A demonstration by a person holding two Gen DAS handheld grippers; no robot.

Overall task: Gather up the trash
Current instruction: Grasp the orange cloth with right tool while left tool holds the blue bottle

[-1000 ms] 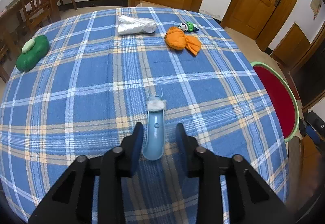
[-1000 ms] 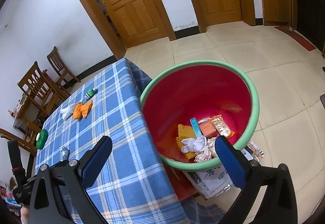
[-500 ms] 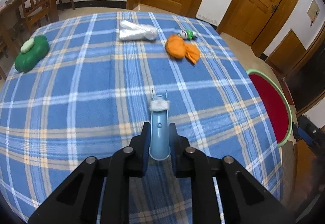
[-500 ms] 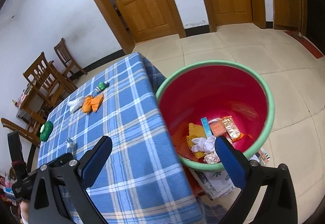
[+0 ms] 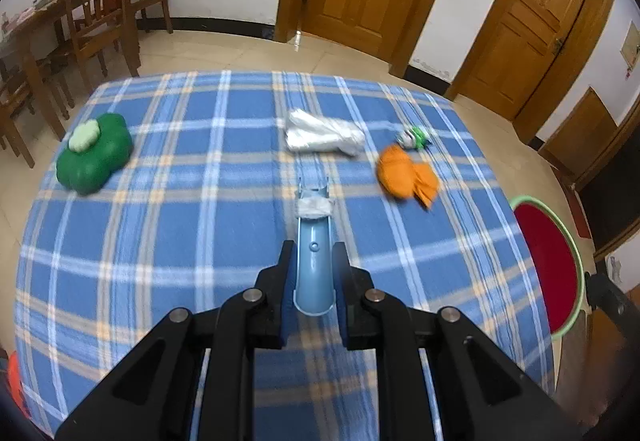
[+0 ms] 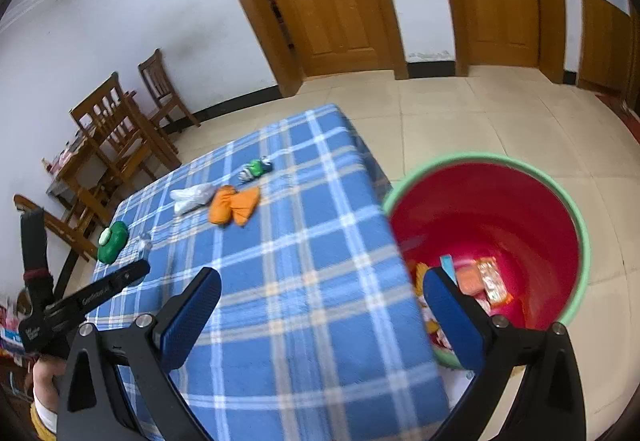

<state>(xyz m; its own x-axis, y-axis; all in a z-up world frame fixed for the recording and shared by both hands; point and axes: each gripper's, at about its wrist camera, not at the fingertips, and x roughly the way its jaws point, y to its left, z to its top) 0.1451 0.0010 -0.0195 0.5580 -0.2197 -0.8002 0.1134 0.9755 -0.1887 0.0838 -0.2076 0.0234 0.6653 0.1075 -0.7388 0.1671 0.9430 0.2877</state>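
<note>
A: What have I got on the left?

B: My left gripper (image 5: 314, 269) is clamped on the pale blue tube (image 5: 313, 261), jaws pressed to both its sides. The tube points toward twelve o'clock, a wad of white paper (image 5: 314, 207) at its far end, over the blue plaid tablecloth (image 5: 180, 241).

A: And beyond it?

B: Past the tube at twelve, a crumpled white bag (image 5: 322, 136). At one o'clock, an orange cloth (image 5: 404, 175), and just behind it a small green-and-white bottle (image 5: 414, 138). Way out at ten o'clock sits a green clover-shaped box (image 5: 96, 159).

A: The right side?

B: My right gripper (image 6: 320, 317) is spread wide, holding nothing, hanging over the table's edge. At two o'clock, on the floor beside the table, stands the red bin (image 6: 576, 217) with the green rim, wrappers (image 6: 494, 283) lying at its bottom.
</note>
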